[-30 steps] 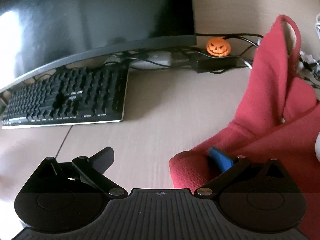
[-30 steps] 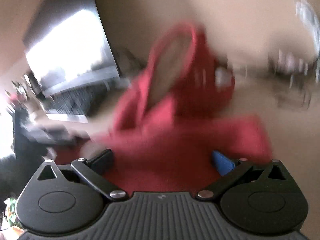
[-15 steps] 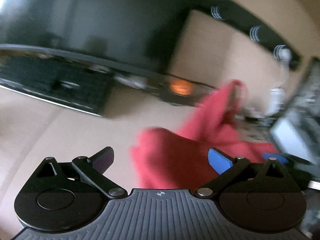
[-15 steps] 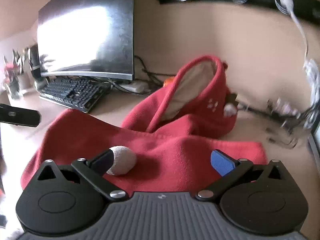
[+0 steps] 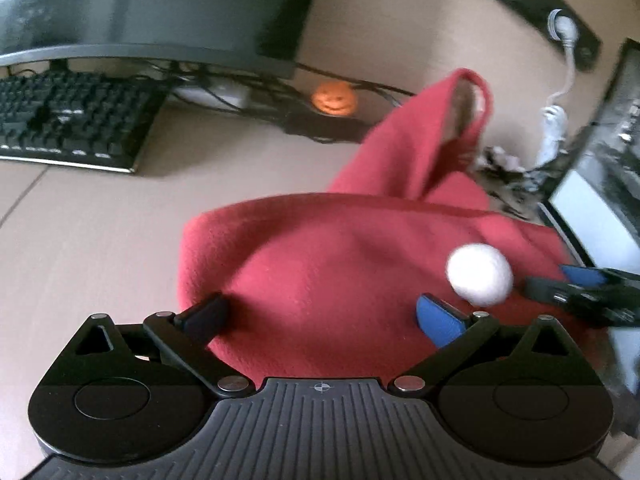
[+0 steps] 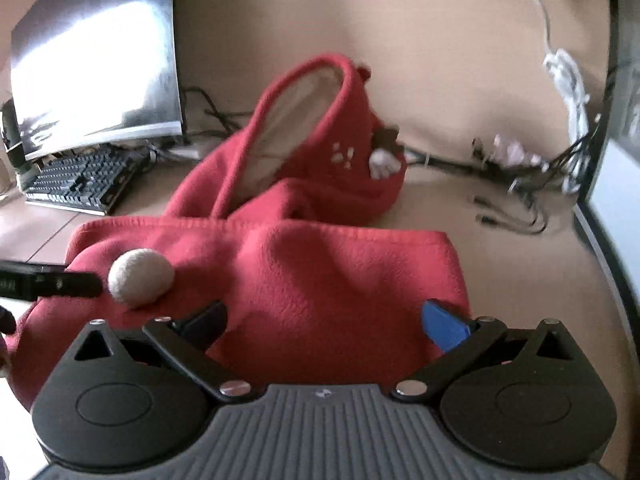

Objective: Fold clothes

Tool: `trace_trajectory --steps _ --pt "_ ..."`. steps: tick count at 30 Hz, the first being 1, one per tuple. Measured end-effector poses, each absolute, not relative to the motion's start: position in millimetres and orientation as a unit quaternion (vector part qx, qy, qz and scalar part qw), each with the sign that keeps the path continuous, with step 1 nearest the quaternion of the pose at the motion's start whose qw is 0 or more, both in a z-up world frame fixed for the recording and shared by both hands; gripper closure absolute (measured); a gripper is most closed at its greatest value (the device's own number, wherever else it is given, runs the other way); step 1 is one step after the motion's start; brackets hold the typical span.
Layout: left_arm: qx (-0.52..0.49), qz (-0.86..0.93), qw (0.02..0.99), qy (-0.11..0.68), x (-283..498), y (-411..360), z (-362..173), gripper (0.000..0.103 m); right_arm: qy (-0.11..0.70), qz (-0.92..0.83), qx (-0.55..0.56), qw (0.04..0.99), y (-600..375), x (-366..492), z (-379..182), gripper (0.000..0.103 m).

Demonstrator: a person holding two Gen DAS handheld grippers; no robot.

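— While I look through the left wrist camera, what do you want first?

— Where the garment is, and how your left gripper (image 5: 320, 314) stands.

— I see the red hooded garment (image 5: 340, 264) lying bunched on the counter (image 5: 100, 232), its hood (image 5: 440, 136) standing up toward the wall. My left gripper is level and low over the near fold, jaws spread wide with cloth between them, clamped on nothing. A white pompom (image 5: 479, 274) rests on the cloth just beyond the blue finger pad (image 5: 438, 320). At the right edge I see the other gripper's fingers reaching in. A keyboard (image 5: 68, 120) and a monitor (image 5: 152, 8) sit far left, an orange pumpkin figure (image 5: 334, 98) behind.

— And the right wrist camera?

— My right gripper (image 6: 324, 318) is also level over the garment's (image 6: 320, 280) near edge, jaws wide apart, holding nothing. The hood (image 6: 312, 128) gapes open, showing a pale lining. The pompom (image 6: 141, 276) lies left of my dark finger, with the left gripper's fingers (image 6: 52, 282) next to it; I cannot tell if they touch it. Cables (image 6: 512, 184) trail along the wall at right.
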State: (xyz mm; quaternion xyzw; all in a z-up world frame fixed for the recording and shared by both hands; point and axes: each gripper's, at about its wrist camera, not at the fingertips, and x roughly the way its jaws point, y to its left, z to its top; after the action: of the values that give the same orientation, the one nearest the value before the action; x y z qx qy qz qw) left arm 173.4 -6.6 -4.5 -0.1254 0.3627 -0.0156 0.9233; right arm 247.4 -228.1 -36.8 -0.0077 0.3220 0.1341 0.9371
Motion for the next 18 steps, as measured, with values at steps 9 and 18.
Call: trace_trajectory --steps 9,18 --pt "-0.040 -0.114 0.949 0.292 161 -84 41 0.001 0.290 0.059 0.058 0.953 -275 215 -21 0.000" --pt "0.007 -0.088 0.937 0.339 185 -110 5 0.042 0.308 0.038 0.088 0.947 -294 207 -37 0.000"
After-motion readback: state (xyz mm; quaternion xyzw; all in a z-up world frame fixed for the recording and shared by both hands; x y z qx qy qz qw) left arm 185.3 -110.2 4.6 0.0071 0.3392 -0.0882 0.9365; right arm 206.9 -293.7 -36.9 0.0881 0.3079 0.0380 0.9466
